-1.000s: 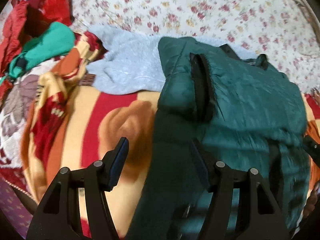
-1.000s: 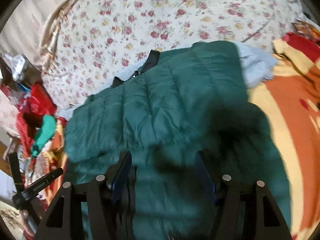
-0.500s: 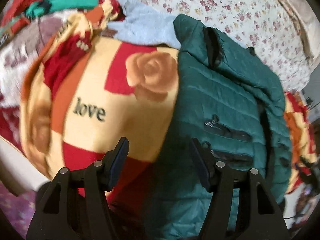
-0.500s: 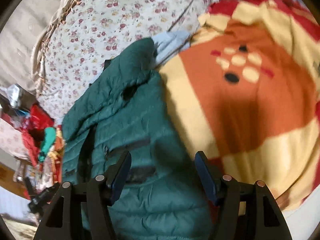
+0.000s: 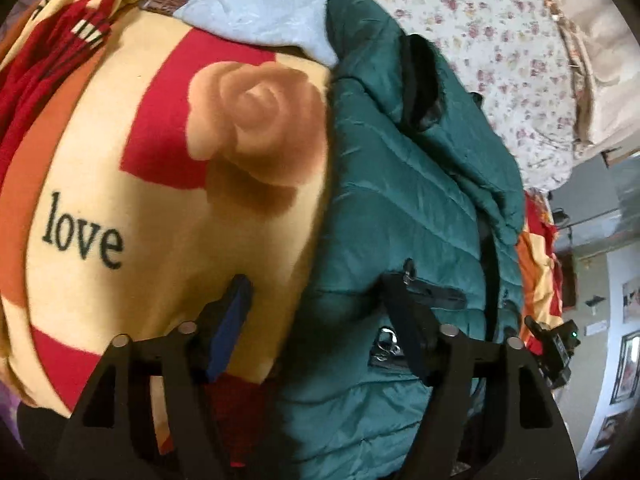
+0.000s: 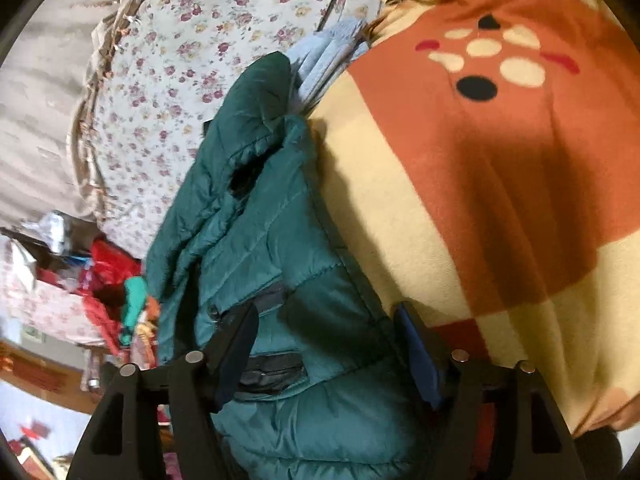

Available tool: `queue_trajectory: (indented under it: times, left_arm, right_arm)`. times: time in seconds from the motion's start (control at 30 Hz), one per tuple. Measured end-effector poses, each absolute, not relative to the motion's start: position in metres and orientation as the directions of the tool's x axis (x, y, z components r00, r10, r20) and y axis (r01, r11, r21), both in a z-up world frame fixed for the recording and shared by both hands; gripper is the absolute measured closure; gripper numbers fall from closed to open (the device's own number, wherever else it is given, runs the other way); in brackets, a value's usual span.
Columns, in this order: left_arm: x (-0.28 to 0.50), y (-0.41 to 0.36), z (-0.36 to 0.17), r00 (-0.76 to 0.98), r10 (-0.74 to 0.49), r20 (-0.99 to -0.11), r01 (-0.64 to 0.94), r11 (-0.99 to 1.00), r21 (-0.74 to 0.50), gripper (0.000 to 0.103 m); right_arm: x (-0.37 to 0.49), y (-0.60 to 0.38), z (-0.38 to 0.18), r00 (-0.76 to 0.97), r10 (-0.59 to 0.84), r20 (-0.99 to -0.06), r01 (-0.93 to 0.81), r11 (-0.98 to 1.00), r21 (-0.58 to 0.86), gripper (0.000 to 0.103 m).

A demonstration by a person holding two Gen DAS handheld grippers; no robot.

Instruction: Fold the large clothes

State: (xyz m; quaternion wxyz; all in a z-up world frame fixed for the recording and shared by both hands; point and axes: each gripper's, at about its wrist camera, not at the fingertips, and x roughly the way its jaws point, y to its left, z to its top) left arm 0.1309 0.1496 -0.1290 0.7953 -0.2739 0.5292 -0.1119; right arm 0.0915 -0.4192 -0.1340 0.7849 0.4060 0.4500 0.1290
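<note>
Green quilted jacket point(image 5: 404, 208) lies on a blanket point(image 5: 168, 184), folded into a long narrow bundle running from near to far. Black cuff or trim shows at its far end; two zip pockets near the close end.

Left wrist view: left gripper point(image 5: 316, 320) hovers at the near end of the jacket, jaws spread wide, nothing between them. Its left finger sits over the blanket, its right finger over the jacket by the zip pocket. The jacket's left edge falls in the gap. Whether the fingertips touch the cloth, cannot tell. Blanket to the left carries a tan rose and the word "love" on cream and red. A pale blue garment point(image 5: 256, 12) lies at the far end, partly under the jacket's tip. Flowered bedsheet point(image 5: 500, 32) beyond and to the right. The other gripper's tip shows at the right edge.

Right wrist view: right gripper point(image 6: 326, 344) also released, jaws wide apart. Left finger over the jacket point(image 6: 280, 264) by a zip pocket, right finger at the jacket's right edge, where the blanket point(image 6: 500, 168) begins, orange and cream here. Pale blue garment point(image 6: 324, 56) peeks out at the far tip. Bedsheet point(image 6: 192, 52) far left; a heap of red and green clothes point(image 6: 116, 280) at left.
</note>
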Motion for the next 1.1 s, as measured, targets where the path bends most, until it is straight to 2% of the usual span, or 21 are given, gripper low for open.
queue_trajectory:
  times: [0.13,0.33,0.43,0.67,0.73,0.8,0.9,1.03,1.1]
  left_arm:
    - [0.109,0.152,-0.129,0.418,-0.504,-0.756,-0.084,0.807,-0.584,0.033]
    - [0.063,0.15,-0.133,0.396,-0.64,-0.658,-0.041,0.703,-0.71,0.033]
    - [0.045,0.143,-0.139,0.386,-0.666,-0.639,-0.036,0.681,-0.732,0.033]
    - [0.023,0.129,-0.141,0.388,-0.651,-0.652,-0.004,0.706,-0.708,0.033]
    - [0.021,0.128,-0.136,0.392,-0.655,-0.646,0.016,0.707,-0.707,0.04]
    - [0.021,0.127,-0.136,0.395,-0.646,-0.654,0.014,0.715,-0.699,0.053]
    - [0.021,0.127,-0.139,0.401,-0.627,-0.668,-0.013,0.725,-0.689,0.055]
    - [0.02,0.124,-0.145,0.414,-0.56,-0.717,-0.061,0.769,-0.636,0.055]
    - [0.02,0.12,-0.149,0.409,-0.52,-0.75,-0.079,0.799,-0.597,0.051]
  right_arm:
    - [0.081,-0.422,-0.139,0.537,0.655,-0.532,0.148,0.548,0.823,0.034]
    - [0.059,-0.415,-0.139,0.509,0.709,-0.489,0.115,0.507,0.854,0.034]
    - [0.047,-0.409,-0.142,0.488,0.714,-0.503,0.12,0.516,0.848,0.034]
    - [0.022,-0.392,-0.147,0.411,0.739,-0.534,0.1,0.546,0.832,0.034]
    - [0.015,-0.388,-0.145,0.413,0.754,-0.512,0.08,0.529,0.845,0.034]
    - [0.011,-0.384,-0.143,0.416,0.767,-0.489,0.061,0.513,0.856,0.034]
    - [0.007,-0.378,-0.141,0.426,0.773,-0.47,0.037,0.504,0.863,0.034]
    - [0.007,-0.369,-0.148,0.415,0.767,-0.49,0.053,0.517,0.854,0.034]
    - [0.008,-0.365,-0.152,0.411,0.759,-0.505,0.06,0.53,0.846,0.034]
